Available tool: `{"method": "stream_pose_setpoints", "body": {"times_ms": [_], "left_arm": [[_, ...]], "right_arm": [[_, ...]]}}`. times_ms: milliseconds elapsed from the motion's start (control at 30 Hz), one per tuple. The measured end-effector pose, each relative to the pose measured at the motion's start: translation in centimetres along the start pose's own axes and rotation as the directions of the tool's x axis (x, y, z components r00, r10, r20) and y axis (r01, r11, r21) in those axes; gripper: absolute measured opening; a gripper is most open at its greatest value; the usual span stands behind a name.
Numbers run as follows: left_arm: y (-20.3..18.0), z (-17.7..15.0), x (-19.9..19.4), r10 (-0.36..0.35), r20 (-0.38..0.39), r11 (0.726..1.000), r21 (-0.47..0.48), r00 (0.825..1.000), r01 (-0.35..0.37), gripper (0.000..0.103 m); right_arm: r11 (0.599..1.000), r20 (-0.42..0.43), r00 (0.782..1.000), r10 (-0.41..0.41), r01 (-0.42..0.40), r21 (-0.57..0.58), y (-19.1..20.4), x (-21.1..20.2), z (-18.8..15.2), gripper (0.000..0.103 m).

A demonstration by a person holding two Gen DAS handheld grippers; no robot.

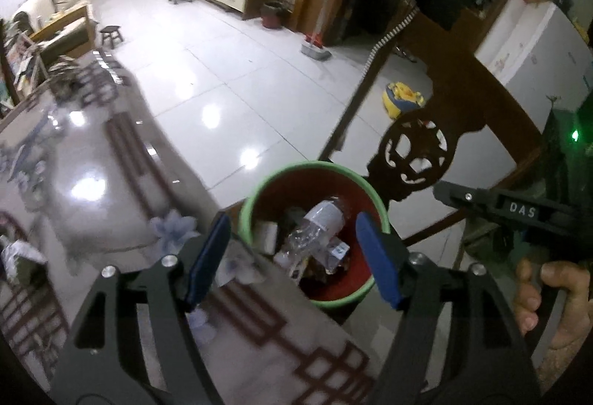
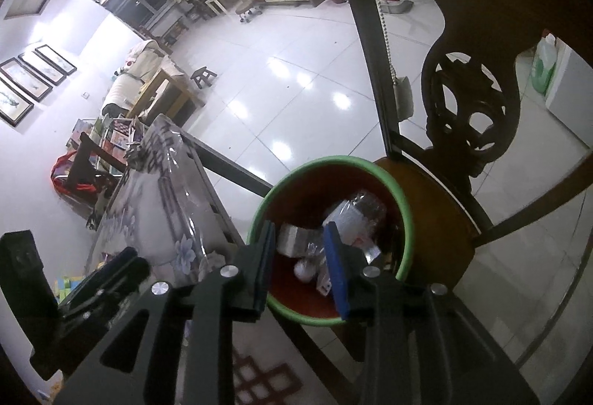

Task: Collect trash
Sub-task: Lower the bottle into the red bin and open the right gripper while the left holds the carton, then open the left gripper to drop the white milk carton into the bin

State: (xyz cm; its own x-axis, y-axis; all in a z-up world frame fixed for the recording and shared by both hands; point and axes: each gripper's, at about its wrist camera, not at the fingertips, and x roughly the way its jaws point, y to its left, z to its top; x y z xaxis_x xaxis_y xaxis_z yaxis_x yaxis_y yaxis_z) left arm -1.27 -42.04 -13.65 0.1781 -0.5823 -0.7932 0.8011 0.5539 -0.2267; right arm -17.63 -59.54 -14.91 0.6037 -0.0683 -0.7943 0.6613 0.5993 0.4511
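Both tools over green-rimmed bin (image 1: 259, 197) at 12 o'clock; left tool (image 1: 292, 256) apart, right tool (image 2: 302, 266) apart, both empty

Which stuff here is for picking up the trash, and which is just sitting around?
For the job:
- green-rimmed bin
- clear plastic bottle in it
- left gripper, open above it
- right gripper, open above it

Just there:
- carved wooden chair
- flowered table cover
- small stool
- yellow toy
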Motion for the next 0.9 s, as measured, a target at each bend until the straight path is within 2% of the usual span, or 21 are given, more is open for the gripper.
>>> {"method": "stream_pose_setpoints", "body": {"times_ms": [167, 300, 567, 800, 867, 900], "left_arm": [[2.9, -1.4, -4.1, 0.063, 0.057, 0.996, -0.059, 0.996, -0.059, 0.068], [6.1, -3.4, -7.5, 0.119, 0.080, 0.984, -0.142, 0.990, -0.107, 0.068], [12.2, -8.2, -13.3, 0.226, 0.098, 0.947, -0.258, 0.969, -0.194, 0.068], [18.3, -12.3, -17.4, 0.306, 0.083, 0.906, -0.332, 0.949, -0.263, 0.068], [20.0, -13.2, -18.3, 0.325, 0.076, 0.893, -0.352, 0.943, -0.280, 0.068], [21.0, -13.7, -18.6, 0.335, 0.071, 0.885, -0.366, 0.940, -0.287, 0.068]], "right_arm": [[0.999, 0.004, 1.000, 0.015, -0.015, -0.048, 2.5, -0.6, -1.2, 0.033], [0.993, -0.012, 1.000, 0.026, -0.027, -0.111, 5.7, -0.2, -2.3, 0.041], [0.969, -0.064, 0.996, 0.066, -0.079, -0.233, 13.1, 1.7, -5.6, 0.042], [0.928, -0.136, 0.987, 0.088, -0.131, -0.348, 20.8, 4.6, -9.4, 0.043], [0.915, -0.153, 0.984, 0.094, -0.146, -0.376, 22.8, 5.6, -10.0, 0.046], [0.908, -0.164, 0.982, 0.097, -0.155, -0.389, 23.9, 6.1, -10.3, 0.051]]}}
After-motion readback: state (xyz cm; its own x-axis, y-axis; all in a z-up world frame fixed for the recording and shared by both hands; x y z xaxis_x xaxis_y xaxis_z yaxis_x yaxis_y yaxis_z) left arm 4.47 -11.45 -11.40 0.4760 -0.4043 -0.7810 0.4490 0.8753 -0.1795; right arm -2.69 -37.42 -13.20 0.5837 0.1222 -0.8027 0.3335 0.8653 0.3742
